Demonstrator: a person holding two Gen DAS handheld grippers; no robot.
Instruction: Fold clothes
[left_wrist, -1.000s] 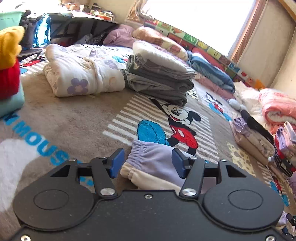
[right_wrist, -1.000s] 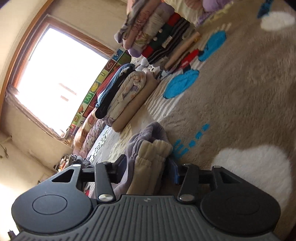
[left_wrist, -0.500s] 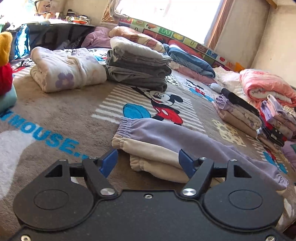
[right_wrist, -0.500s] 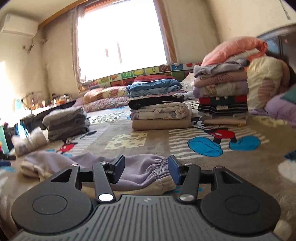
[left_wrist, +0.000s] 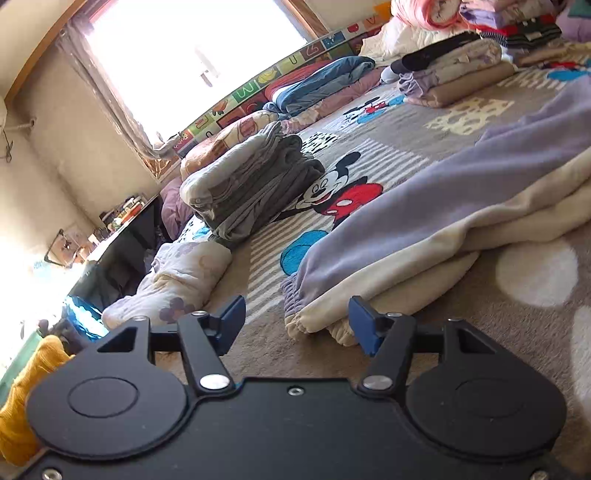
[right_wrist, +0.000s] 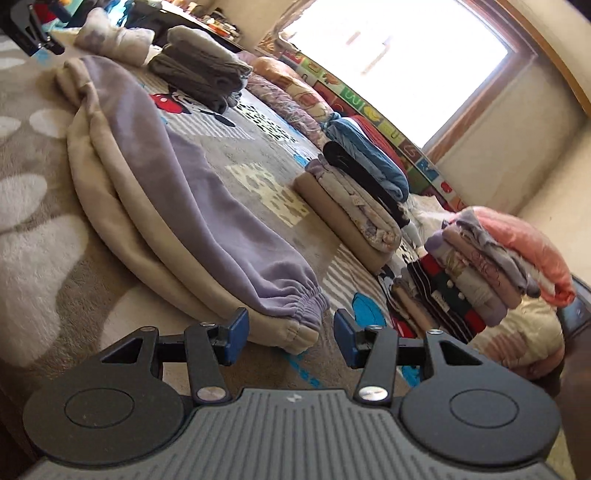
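Left gripper (left_wrist: 297, 326) spread wide, nothing between the blue pads (left_wrist: 232, 322), low over the carpet (left_wrist: 509, 332). Just ahead of it and a little toward its right finger, the cuffed end of the purple trousers (left_wrist: 424, 206), lying flat on the carpet with cream lining showing along the lower edge. Right pad near the cream cuff, contact not clear. Farther ahead, a grey folded stack (left_wrist: 255, 184) beside the Mickey Mouse print (left_wrist: 332, 192); ahead to the left of the gripper, a white flowered bundle (left_wrist: 177, 284). Far ahead to the right, a beige and lilac pile (left_wrist: 454, 77) under a black piece. At the left edge beside the gripper body, something yellow (left_wrist: 26, 398), not clear what.

Right gripper (right_wrist: 290, 335) also spread apart, holding nothing. Directly ahead between its fingers, the other gathered cuff of the same purple trousers (right_wrist: 177, 177), stretching away ahead and to the left over the carpet (right_wrist: 33, 236). Left pad (right_wrist: 236, 334) just beside the cream hem, touching or not cannot be told. Ahead to the right, a tall pile of folded clothes (right_wrist: 472, 280) with a pink blanket (right_wrist: 532, 247) on top; farther ahead, a beige pile (right_wrist: 351, 218) with blue pieces behind. Far ahead left, the grey stack (right_wrist: 203, 70). Bright window (right_wrist: 399, 62) at the back.
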